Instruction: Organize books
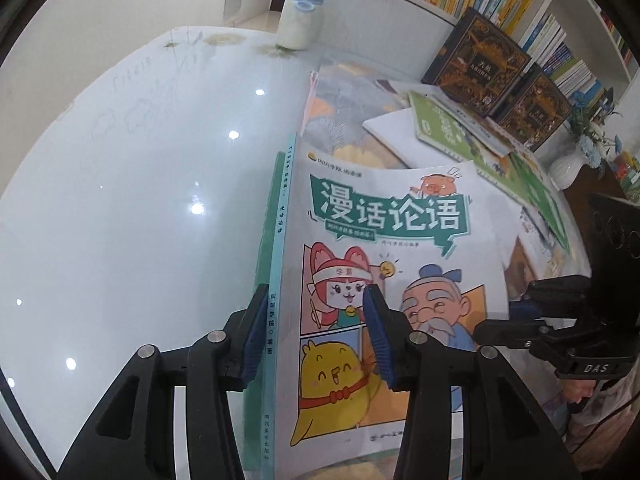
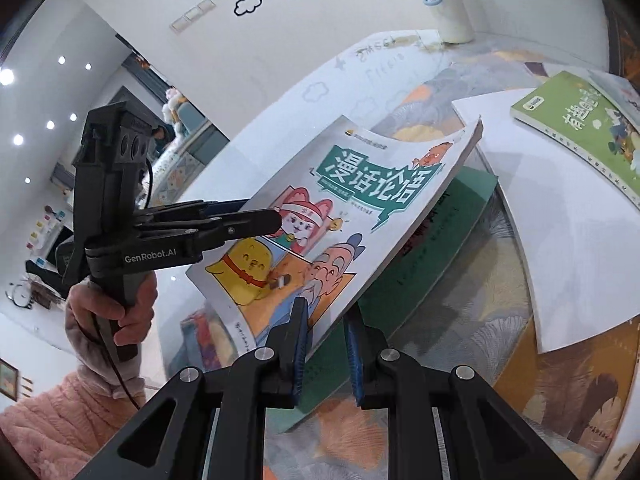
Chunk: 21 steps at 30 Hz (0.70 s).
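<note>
My left tongs (image 1: 316, 332) grip the comic book (image 1: 384, 264) by its spine edge, and my right tongs (image 2: 326, 344) pinch its opposite edge, holding it tilted above the tabletop (image 1: 132, 184). Beneath it lies a green book (image 2: 436, 240), and a light-green book (image 2: 576, 128) sits towards the far right edge.

We saw the left gripper (image 1: 316, 334) with its blue-padded jaws closed across the spine edge of a white paperback comic book (image 1: 384, 264) with a teal title banner and cartoon figures. The right gripper (image 1: 504, 326) met the book's right edge, its jaws nearly together. A green book (image 1: 264, 248) lay under it on the glossy white table (image 1: 140, 184). At the table's far edge stood a frosted bottle with a pale blue cap (image 1: 298, 16). Two dark ornate books (image 1: 480, 64) leaned upright at the far right.
</note>
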Available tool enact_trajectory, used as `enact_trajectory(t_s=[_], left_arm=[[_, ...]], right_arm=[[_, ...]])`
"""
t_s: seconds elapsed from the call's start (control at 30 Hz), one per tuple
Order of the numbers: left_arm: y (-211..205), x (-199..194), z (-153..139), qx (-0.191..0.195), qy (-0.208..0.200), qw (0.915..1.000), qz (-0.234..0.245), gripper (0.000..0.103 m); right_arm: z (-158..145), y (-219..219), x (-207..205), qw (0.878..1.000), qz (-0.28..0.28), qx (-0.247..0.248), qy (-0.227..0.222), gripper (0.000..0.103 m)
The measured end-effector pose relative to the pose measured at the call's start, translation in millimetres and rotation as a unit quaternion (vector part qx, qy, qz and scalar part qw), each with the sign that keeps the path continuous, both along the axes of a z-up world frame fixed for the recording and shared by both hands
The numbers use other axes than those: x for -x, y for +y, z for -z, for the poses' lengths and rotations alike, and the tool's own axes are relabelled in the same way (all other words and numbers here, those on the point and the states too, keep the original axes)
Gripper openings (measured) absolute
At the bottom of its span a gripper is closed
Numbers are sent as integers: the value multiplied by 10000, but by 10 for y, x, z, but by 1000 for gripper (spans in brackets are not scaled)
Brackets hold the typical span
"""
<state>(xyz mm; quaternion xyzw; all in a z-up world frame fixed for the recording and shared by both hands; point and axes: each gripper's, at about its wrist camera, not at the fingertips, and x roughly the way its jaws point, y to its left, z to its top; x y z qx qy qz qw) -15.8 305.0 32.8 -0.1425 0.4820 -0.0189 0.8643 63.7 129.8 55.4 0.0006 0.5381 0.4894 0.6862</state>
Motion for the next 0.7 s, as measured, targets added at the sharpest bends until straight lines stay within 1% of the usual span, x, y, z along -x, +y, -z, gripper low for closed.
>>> enact_trajectory(t_s=[0.1,0.17,0.27,0.33,0.4,0.7], left_arm=[[1,2,20,-71,26,10000,7,43],[-6,15,44,-164,77,9998,-25,43],[-20,49,55,-263,66,9996,-35,43],[-22,59,56,-303,71,9995,-59,46],[-8,46,67,-355,102,9993,-100,46],[-2,47,81,-446,194,9988,-88,46]], right_arm=[[-5,11,-14,10000,41,19,9,17],[3,23,18,9998,63,159,-105,17],[22,24,39,9997,79,213,-105,17],[23,18,39,9997,81,217,-108,17],[21,34,36,9996,68,229,-122,18],[94,66,18,9996,52,271,-31,19]])
